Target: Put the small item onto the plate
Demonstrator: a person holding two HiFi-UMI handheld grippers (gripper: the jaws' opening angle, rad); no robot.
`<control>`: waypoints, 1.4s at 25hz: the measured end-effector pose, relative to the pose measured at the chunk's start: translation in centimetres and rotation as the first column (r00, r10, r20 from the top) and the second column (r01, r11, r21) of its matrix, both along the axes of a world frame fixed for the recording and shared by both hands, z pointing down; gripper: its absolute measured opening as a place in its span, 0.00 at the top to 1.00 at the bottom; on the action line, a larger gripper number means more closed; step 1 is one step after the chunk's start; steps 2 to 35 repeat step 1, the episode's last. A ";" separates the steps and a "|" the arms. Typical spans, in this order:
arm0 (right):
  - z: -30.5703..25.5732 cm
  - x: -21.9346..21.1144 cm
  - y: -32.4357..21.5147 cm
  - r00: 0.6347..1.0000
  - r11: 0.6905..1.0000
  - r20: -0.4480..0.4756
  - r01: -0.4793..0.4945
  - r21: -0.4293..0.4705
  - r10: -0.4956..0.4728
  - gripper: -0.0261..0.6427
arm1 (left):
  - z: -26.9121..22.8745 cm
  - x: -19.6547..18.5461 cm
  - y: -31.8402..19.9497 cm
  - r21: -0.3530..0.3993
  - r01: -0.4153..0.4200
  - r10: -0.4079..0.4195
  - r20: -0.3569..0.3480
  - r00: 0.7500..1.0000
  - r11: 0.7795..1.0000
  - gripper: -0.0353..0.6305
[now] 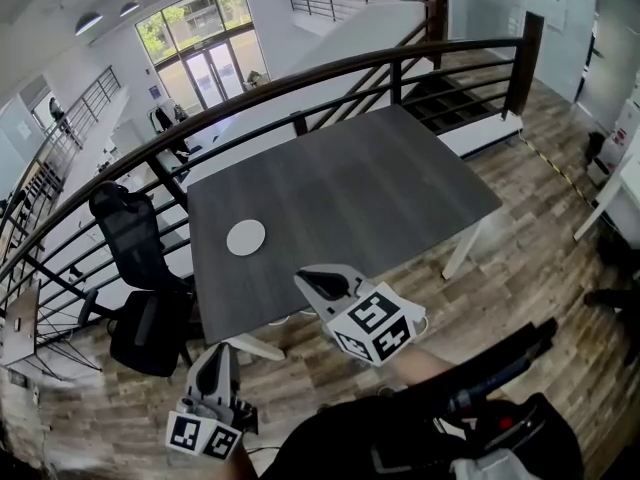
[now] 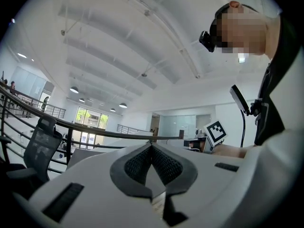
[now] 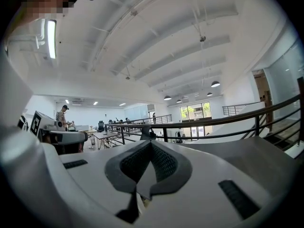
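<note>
Plainly, both of your grippers are clenched on nothing. The right gripper (image 3: 151, 142) has its ribbed pads pressed tip to tip, with only rails and the far room beyond them. The left gripper (image 2: 152, 145) shows the same, its pads met and bare. In the head view you hold both about level in front of you: the right one's tips show over the near edge of the table (image 1: 400, 178), and the left sits lower in the picture, by the near-left corner. The plate (image 1: 246, 237) lies flat on the dark tabletop near its left edge, about halfway along, well apart from both grippers. It is a plain white round disc, and its face looks bare. The small item you cannot make out anywhere: it is not between either pair of jaws and not on the tabletop. If something pale and tiny sits on the plate, it is too small to tell from here. So the scene fits two stages: the item is out of sight somewhere off the table, or it already lies on the plate, lost in the white. I judge that a closer look should settle this. Bring your head over the plate, carry the grippers level and slow, and mind the chair (image 1: 128, 230) and the railing (image 1: 526, 63) around the table.
</note>
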State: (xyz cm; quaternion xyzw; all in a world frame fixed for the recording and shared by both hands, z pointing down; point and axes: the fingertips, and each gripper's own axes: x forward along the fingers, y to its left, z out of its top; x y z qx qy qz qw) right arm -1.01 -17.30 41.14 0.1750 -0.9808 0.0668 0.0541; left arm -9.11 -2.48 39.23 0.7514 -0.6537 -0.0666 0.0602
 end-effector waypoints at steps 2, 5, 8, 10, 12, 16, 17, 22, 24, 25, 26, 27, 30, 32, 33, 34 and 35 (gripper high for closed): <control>0.1 -0.2 0.1 1.000 1.000 -0.002 0.000 0.000 0.000 0.96 | 0.0 -0.2 0.1 0.001 0.000 0.000 0.001 1.000 1.000 0.94; 0.1 -0.2 0.1 1.000 1.000 -0.002 0.000 0.000 0.000 0.96 | 0.0 -0.2 0.1 0.001 0.000 0.000 0.001 1.000 1.000 0.94; 0.1 -0.2 0.1 1.000 1.000 -0.002 0.000 0.000 0.000 0.96 | 0.0 -0.2 0.1 0.001 0.000 0.000 0.001 1.000 1.000 0.94; 0.1 -0.2 0.1 1.000 1.000 -0.002 0.000 0.000 0.000 0.96 | 0.0 -0.2 0.1 0.001 0.000 0.000 0.001 1.000 1.000 0.94; 0.1 -0.2 0.1 1.000 1.000 -0.002 0.000 0.000 0.000 0.96 | 0.0 -0.2 0.1 0.001 0.000 0.000 0.001 1.000 1.000 0.94; 0.1 -0.2 0.1 1.000 1.000 -0.002 0.000 0.000 0.000 0.96 | 0.0 -0.2 0.1 0.001 0.000 0.000 0.001 1.000 1.000 0.94; 0.1 -0.2 0.1 1.000 1.000 -0.002 0.000 0.000 0.000 0.96 | 0.0 -0.2 0.1 0.001 0.000 0.000 0.001 1.000 1.000 0.94; 0.1 -0.2 0.1 1.000 1.000 -0.002 0.000 0.000 0.000 0.96 | 0.0 -0.2 0.1 0.001 0.000 0.000 0.001 1.000 1.000 0.94; 0.1 -0.2 0.1 1.000 1.000 -0.002 0.000 0.000 0.000 0.96 | 0.0 -0.2 0.1 0.001 0.000 0.000 0.001 1.000 1.000 0.94; 0.1 -0.2 0.1 1.000 1.000 -0.002 0.000 0.000 0.000 0.96 | 0.0 -0.2 0.1 0.001 0.000 0.000 0.001 1.000 1.000 0.94; 0.1 -0.2 0.1 1.000 1.000 -0.002 0.000 0.000 0.000 0.96 | 0.0 -0.2 0.1 0.001 0.000 0.000 0.001 1.000 1.000 0.94; 0.1 -0.2 0.1 1.000 1.000 -0.002 0.000 0.000 0.000 0.96 | 0.0 -0.2 0.1 0.001 0.000 0.000 0.001 1.000 1.000 0.94; 0.1 -0.2 0.1 1.000 1.000 -0.002 0.000 0.000 0.000 0.96 | 0.0 -0.2 0.1 0.001 0.000 0.000 0.001 1.000 1.000 0.94; 0.1 -0.2 0.1 1.000 1.000 -0.002 0.000 0.000 0.000 0.96 | 0.0 -0.2 0.1 0.001 0.000 0.000 0.001 1.000 1.000 0.94; 0.1 -0.2 0.1 1.000 1.000 -0.002 0.000 0.000 0.000 0.96 | 0.0 -0.2 0.1 0.001 0.000 0.000 0.001 1.000 1.000 0.94; 0.1 -0.2 0.1 1.000 1.000 -0.002 0.000 0.000 0.000 0.96 | 0.0 -0.2 0.1 0.001 0.000 0.000 0.001 1.000 1.000 0.94; 0.1 -0.2 0.1 1.000 1.000 -0.002 0.000 0.000 0.000 0.96 | 0.0 -0.2 0.1 0.001 0.000 0.000 0.001 1.000 1.000 0.94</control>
